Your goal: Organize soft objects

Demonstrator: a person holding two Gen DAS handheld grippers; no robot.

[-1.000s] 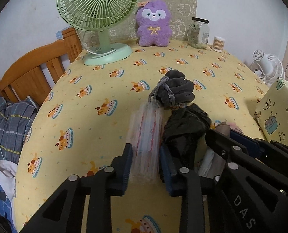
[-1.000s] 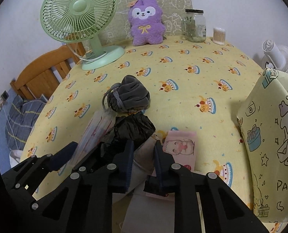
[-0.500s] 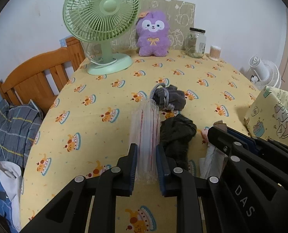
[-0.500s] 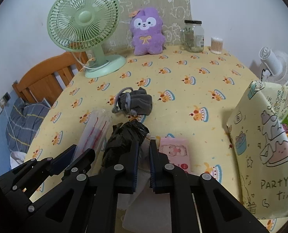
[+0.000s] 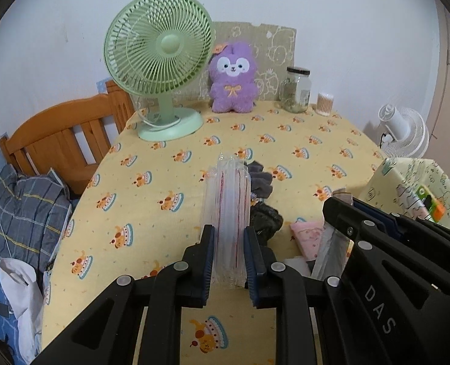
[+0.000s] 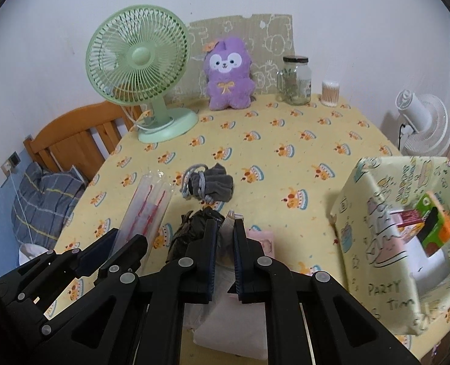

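Note:
My left gripper is shut on a clear plastic packet with red stripes and holds it lifted above the table; the packet also shows in the right wrist view. My right gripper is shut on a pale grey soft packet, raised off the cloth. A grey drawstring pouch, a crumpled black bag and a pink packet lie on the yellow tablecloth. A patterned fabric bin stands at the right with boxes inside.
A green desk fan, a purple plush toy, a glass jar and a cotton swab tub stand at the table's far edge. A wooden chair is at left. A white fan stands beyond the right edge.
Both grippers closed on their packets and rose, pulling back from the table. The striped packet and the grey packet came up with them; the pouch and black bag stayed down.

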